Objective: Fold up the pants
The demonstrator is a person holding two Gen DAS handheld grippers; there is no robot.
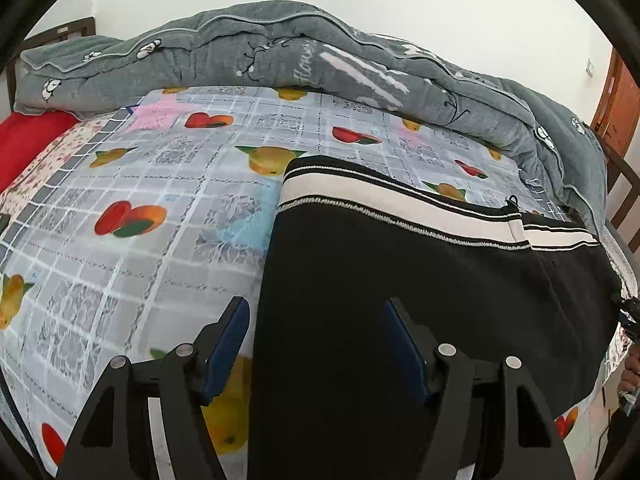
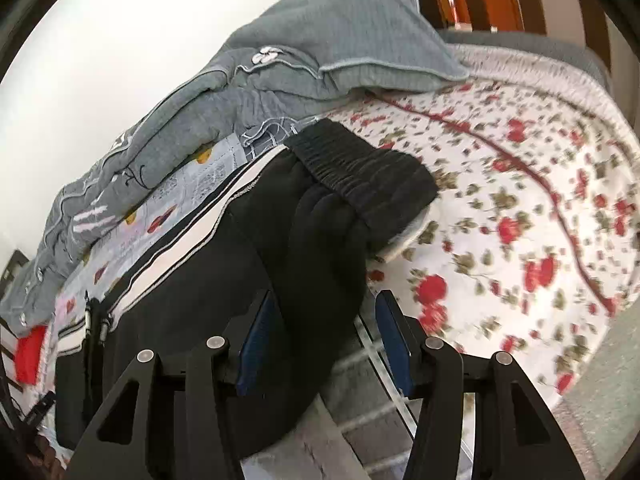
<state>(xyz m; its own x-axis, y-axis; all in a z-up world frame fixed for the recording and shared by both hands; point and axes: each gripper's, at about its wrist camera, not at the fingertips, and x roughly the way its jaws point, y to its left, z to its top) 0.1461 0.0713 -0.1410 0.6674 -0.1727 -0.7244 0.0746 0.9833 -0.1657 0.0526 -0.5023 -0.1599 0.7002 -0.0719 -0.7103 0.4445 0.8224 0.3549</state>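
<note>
Black pants [image 1: 400, 280] are lying lengthwise across the frame's right half; left gripper [image 1: 316, 344] is hovering apart over their edge, right gripper [image 2: 324, 336], apart, seemingly gripping nothing.

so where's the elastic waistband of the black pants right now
In the right wrist view, the black ribbed elastic waistband lies at upper centre, at the far end of the black pants, between the rumpled grey quilt and the red-flowered white sheet.

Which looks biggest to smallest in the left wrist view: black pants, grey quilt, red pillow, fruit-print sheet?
1. fruit-print sheet and black pants: similar area, the pants nearer the camera, so unranked
2. grey quilt
3. red pillow, partly cut off
</note>
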